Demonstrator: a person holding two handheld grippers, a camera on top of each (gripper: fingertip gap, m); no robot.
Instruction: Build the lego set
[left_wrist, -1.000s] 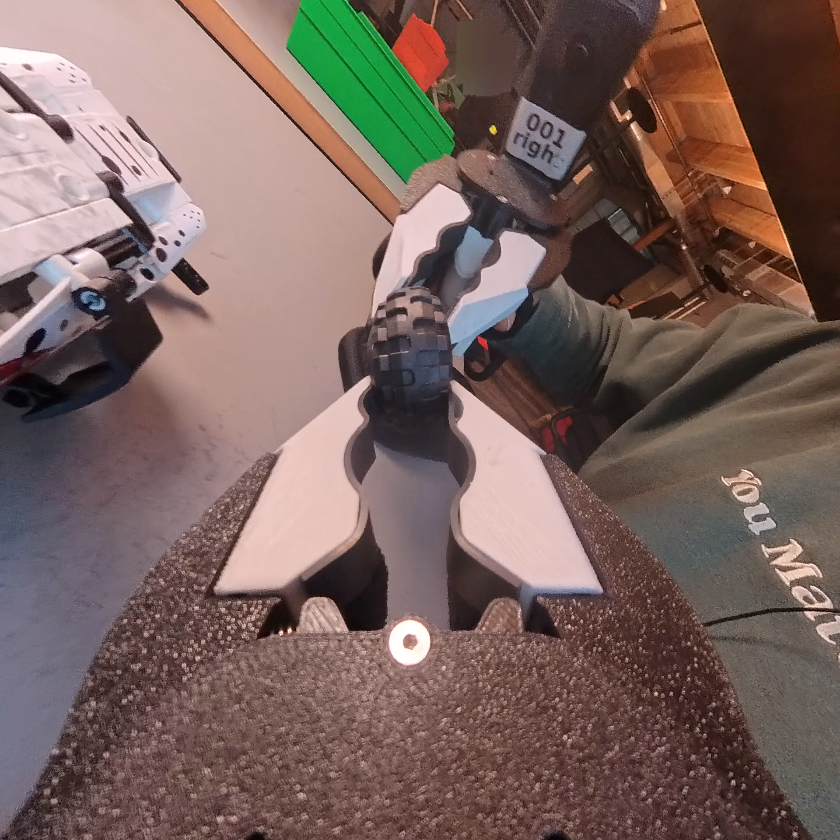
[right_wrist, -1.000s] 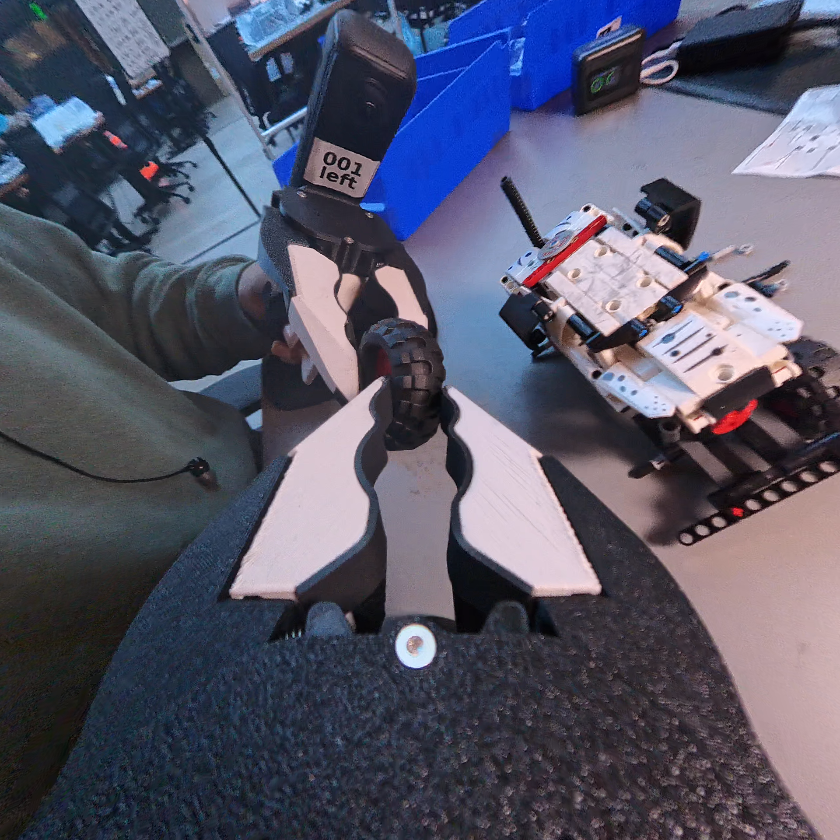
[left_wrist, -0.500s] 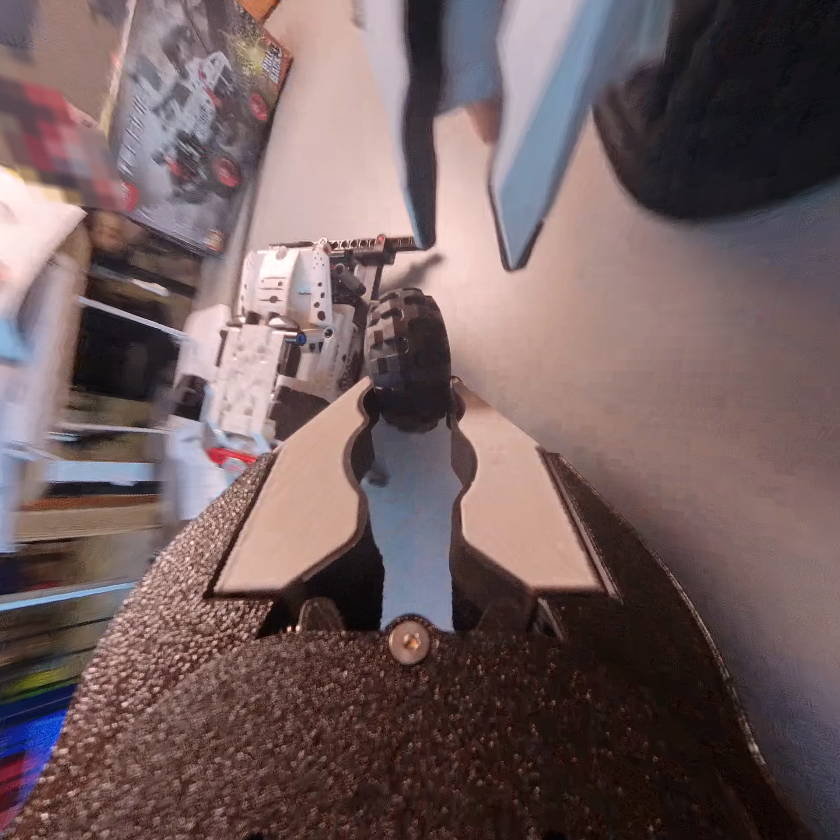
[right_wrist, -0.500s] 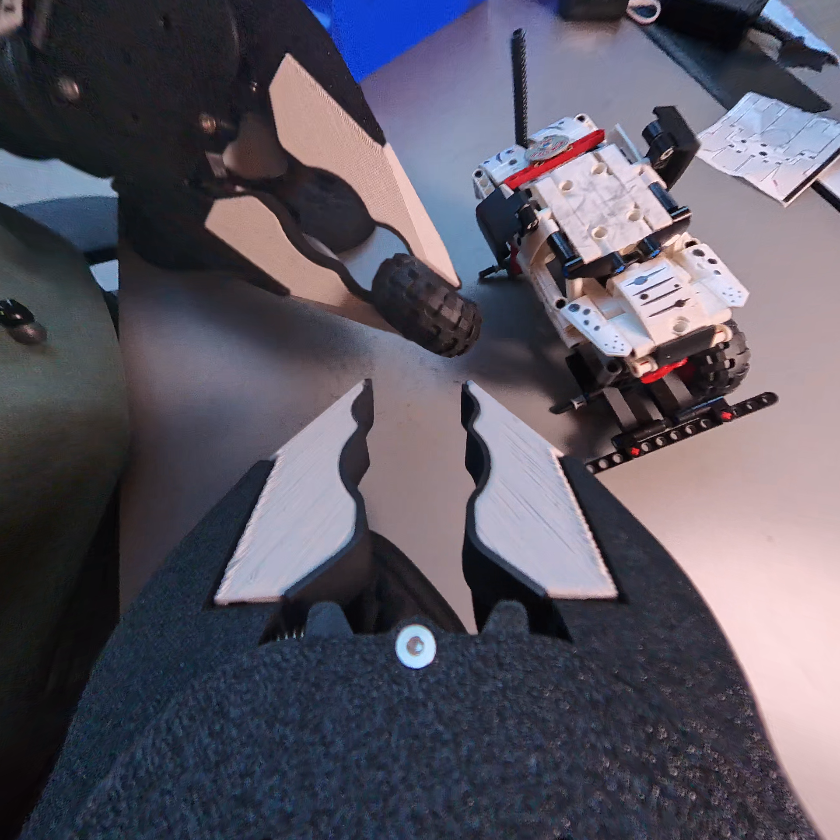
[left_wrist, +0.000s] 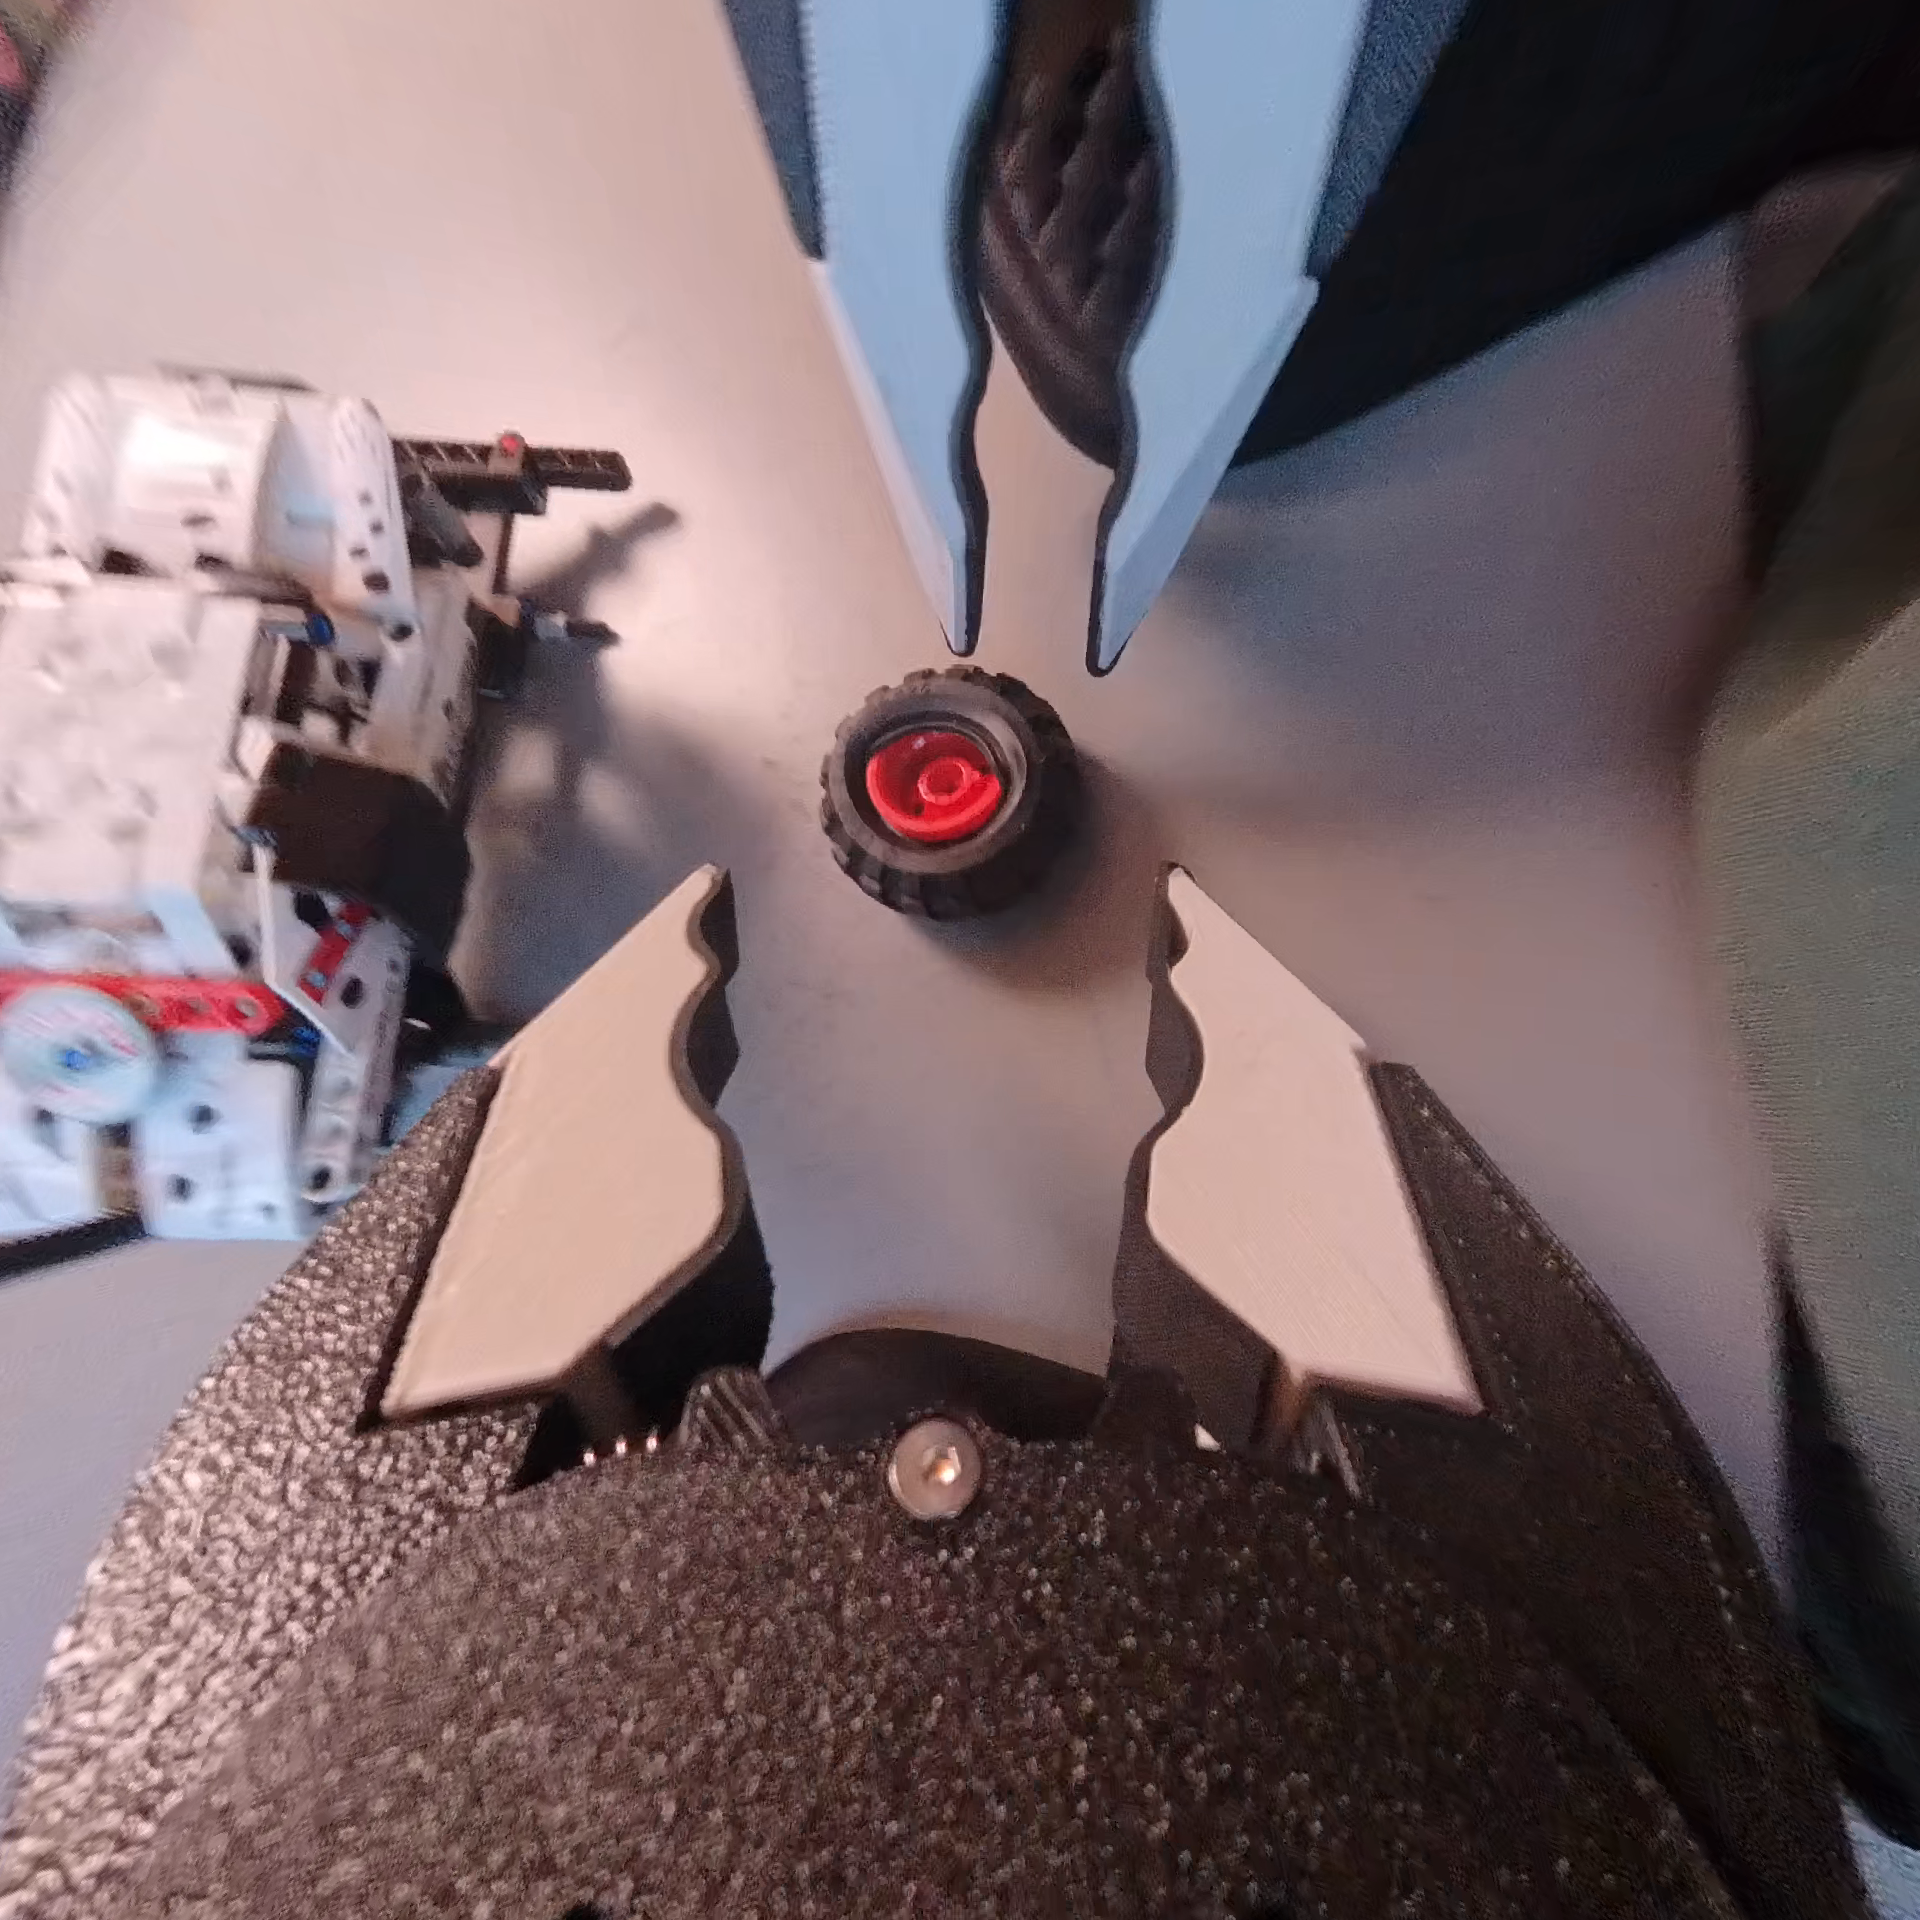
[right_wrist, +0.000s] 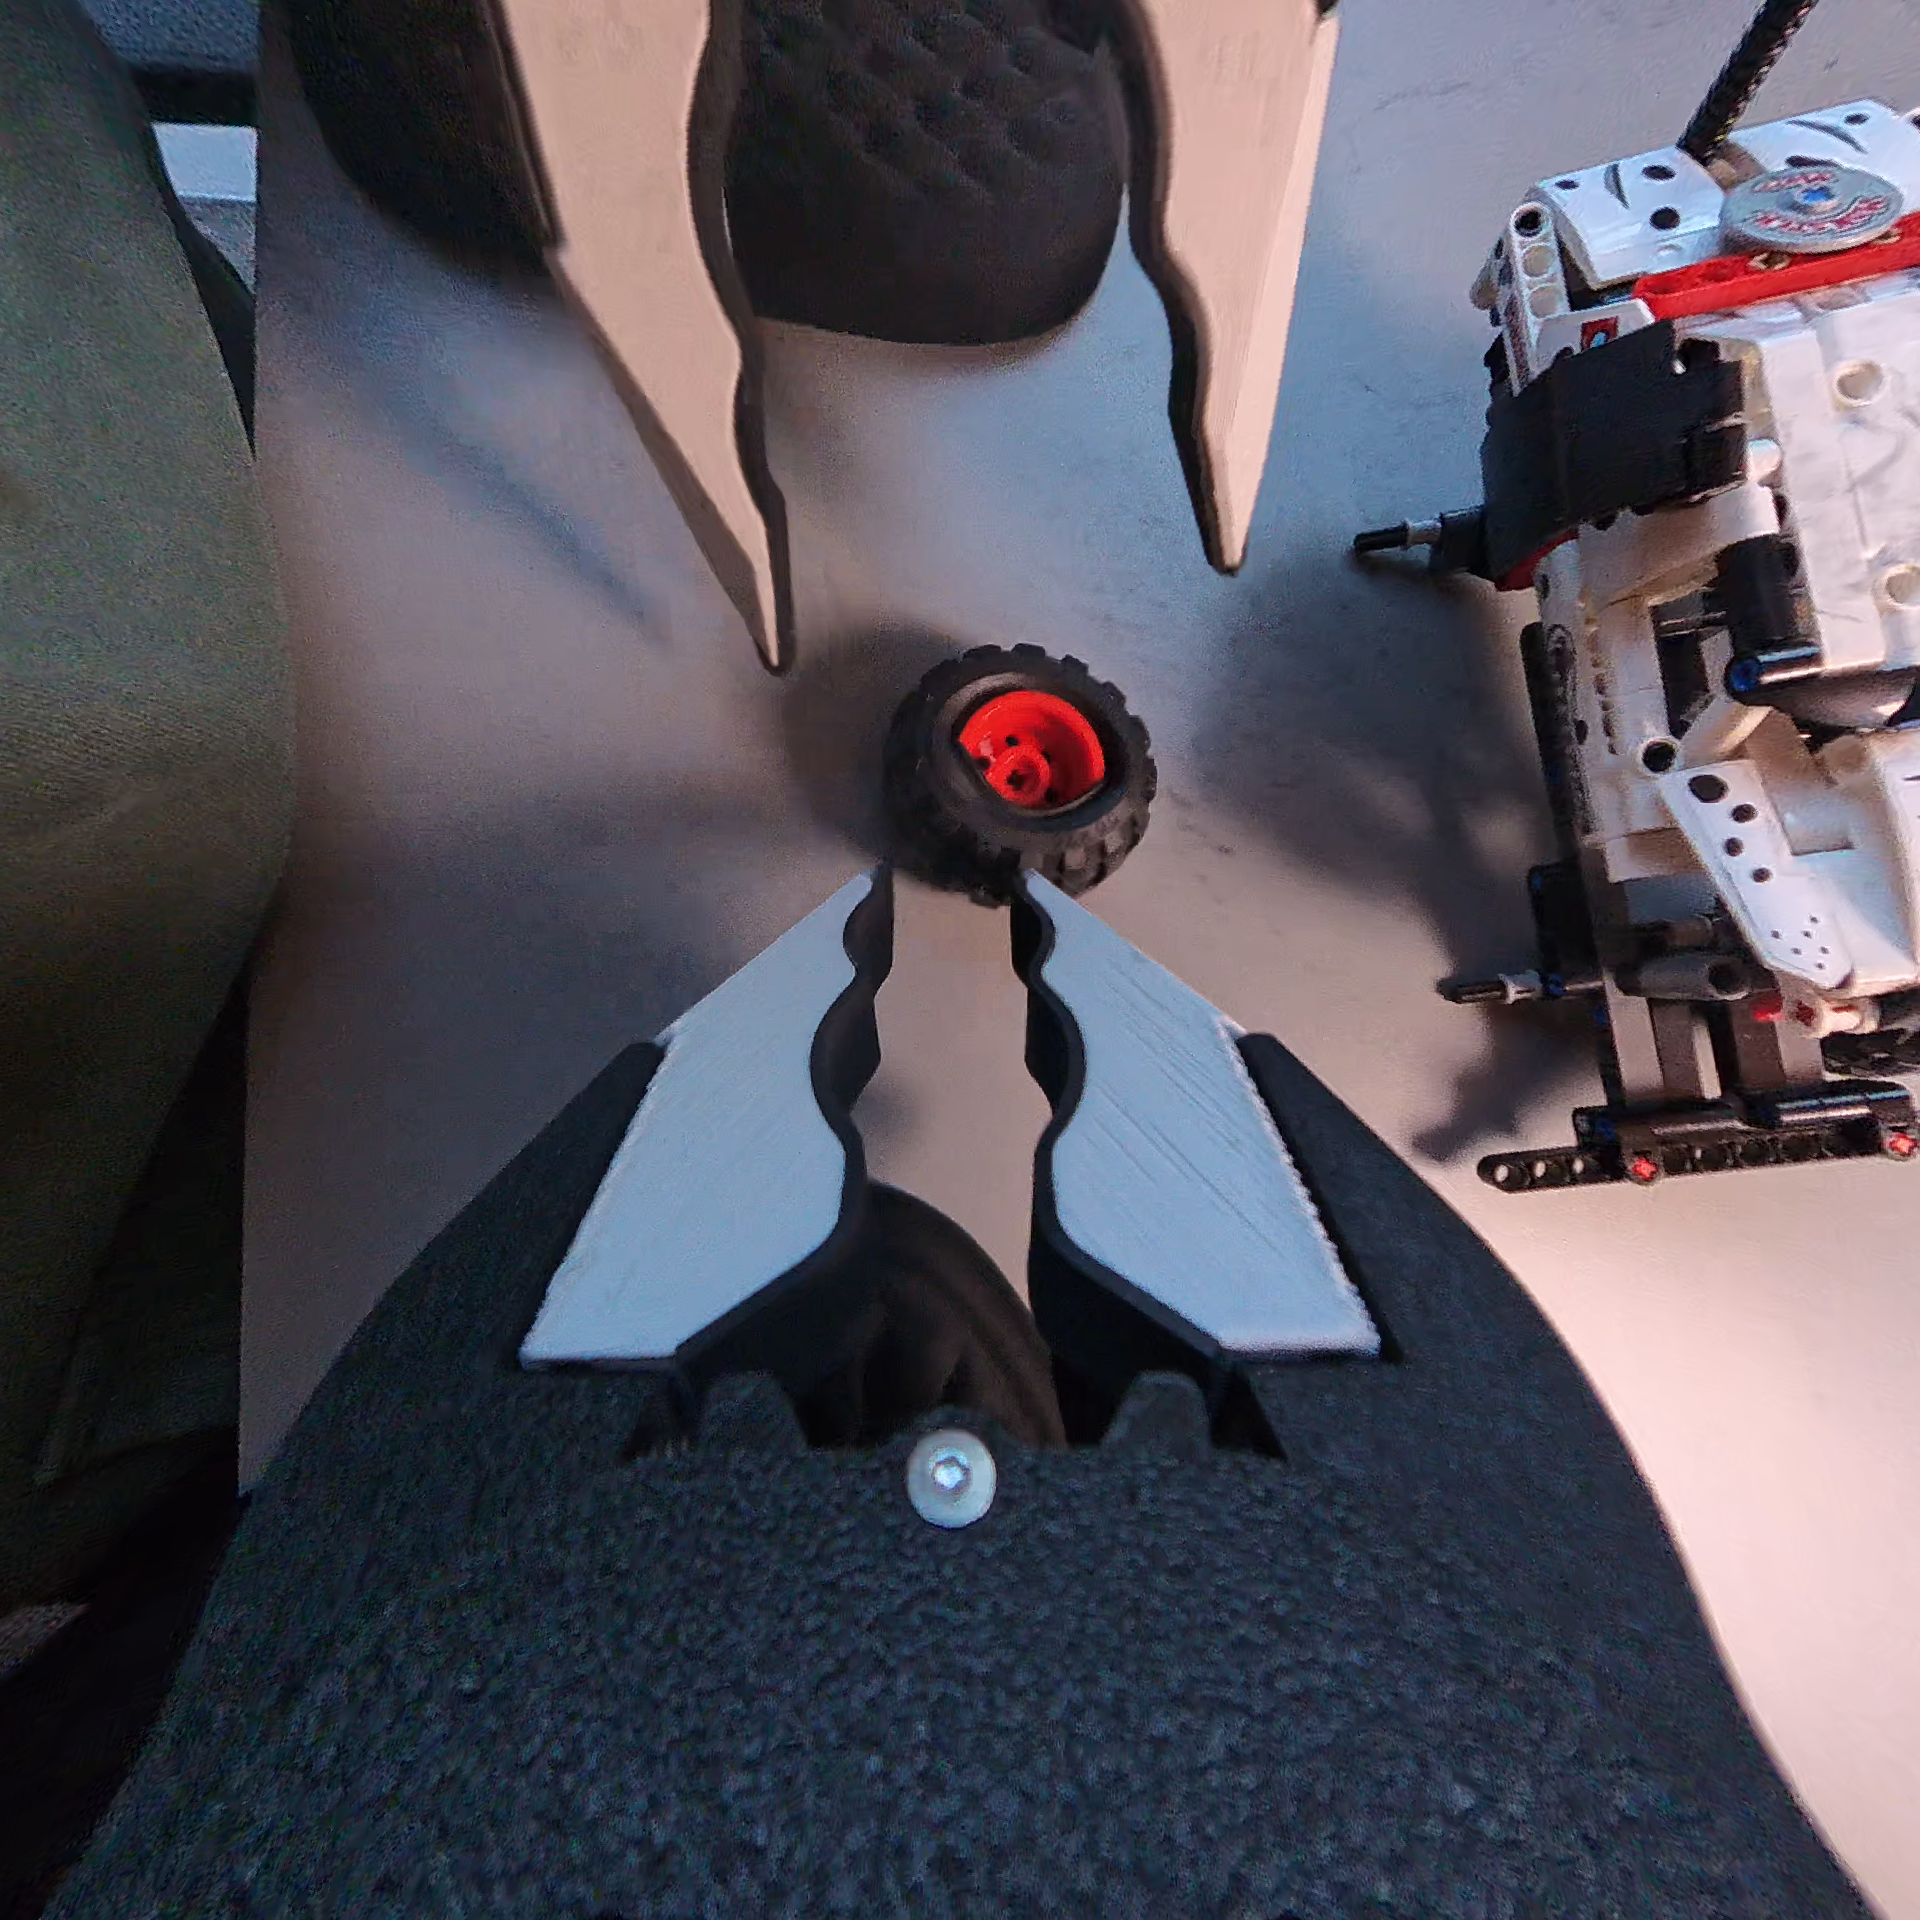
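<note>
A small wheel (left_wrist: 948, 795) lies flat on its side on the grey tabletop (left_wrist: 1403, 727), red hub facing up inside a knobbly black tyre. It sits between two claws that point at each other from opposite sides, and neither holds it.

The left claw (left_wrist: 940, 888) is spread wide, its pale fingers well apart on either side of the wheel and clear of it. The right claw (right_wrist: 951, 883) is narrow but not closed, with a slim gap between its tips, which sit just beside the tyre's near edge; whether they touch it cannot be told.

The partly built white and black truck (right_wrist: 1725, 644) rests on the tabletop near the wheel, off to one side, apart from both claws. A thin black axle pin sticks out of its side toward the wheel.

The wheel looks light and sturdy. The rubber tyre should give a little and grip well, while the plastic hub is stiff and smoother. The best hold is probably across the tyre's tread, on opposite sides, leaving the hub's centre hole free for an axle. Lying flat, it offers little height to pinch, so it may skid or tip.

No containers are in view.
</note>
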